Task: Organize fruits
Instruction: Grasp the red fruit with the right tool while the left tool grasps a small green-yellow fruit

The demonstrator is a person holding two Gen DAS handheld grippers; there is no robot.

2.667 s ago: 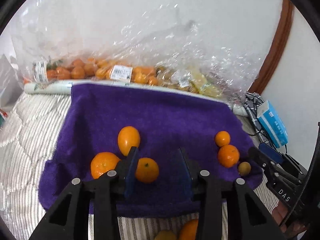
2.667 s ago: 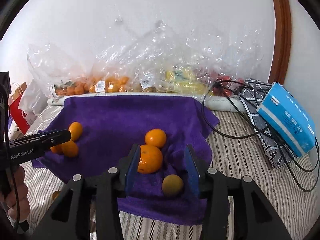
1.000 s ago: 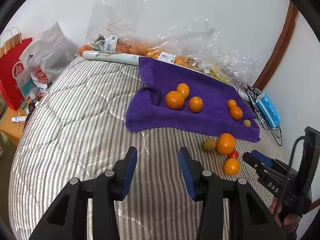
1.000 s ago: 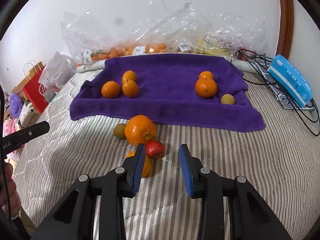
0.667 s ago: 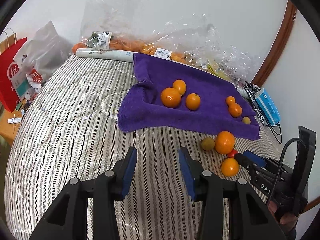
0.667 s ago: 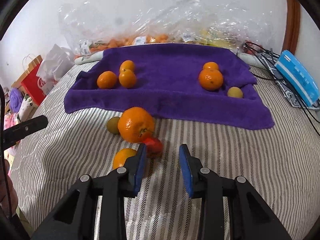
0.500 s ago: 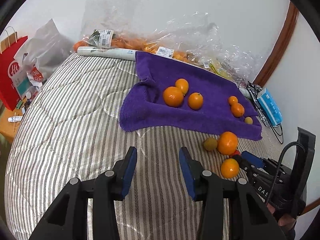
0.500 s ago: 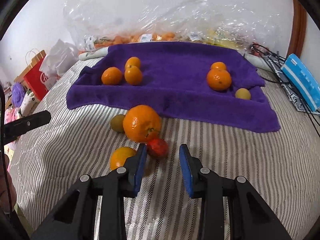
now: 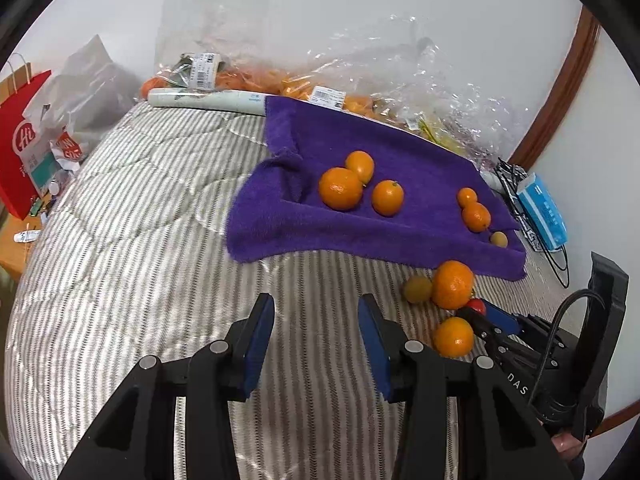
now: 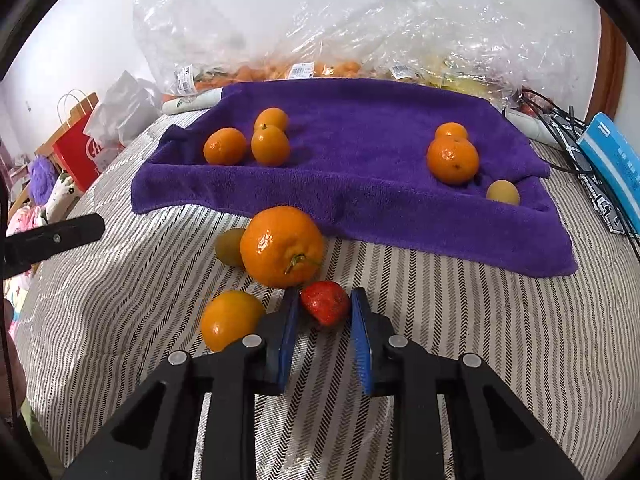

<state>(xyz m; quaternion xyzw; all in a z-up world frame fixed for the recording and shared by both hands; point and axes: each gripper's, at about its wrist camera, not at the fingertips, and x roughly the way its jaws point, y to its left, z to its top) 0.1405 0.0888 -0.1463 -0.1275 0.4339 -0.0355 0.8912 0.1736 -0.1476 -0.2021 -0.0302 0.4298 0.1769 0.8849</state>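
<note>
- Across the striped bed (image 10: pixel 460 320), a purple towel (image 10: pixel 360 168) lies spread toward the wall, with clear plastic bags (image 10: pixel 320 40) of fruit behind it.
- On the towel's left part sit three oranges (image 10: pixel 270 146), close together; on its right part sit two oranges (image 10: pixel 452 158) touching, with a small yellow-green fruit (image 10: pixel 503 192) just beside them at the towel's near edge.
- On the bed just in front of the towel lies a large orange (image 10: pixel 282 246); a green-brown fruit (image 10: pixel 230 246) touches its left side, and a smaller orange (image 10: pixel 231 319) lies nearer the camera.
- Right gripper (image 10: pixel 323 312): jaws narrowed around a red strawberry-like fruit (image 10: pixel 325 303), which rests on the bed just in front of the large orange. Firm contact of both pads cannot be told.
- Left gripper (image 9: pixel 316 324): jaws wide, holding nothing, over bare bed to the left of the loose fruit.
- At the right edge lies a blue box (image 10: pixel 616 160) beside black cables (image 10: pixel 560 120).
- At the left stands a red paper bag (image 9: pixel 20 132).
</note>
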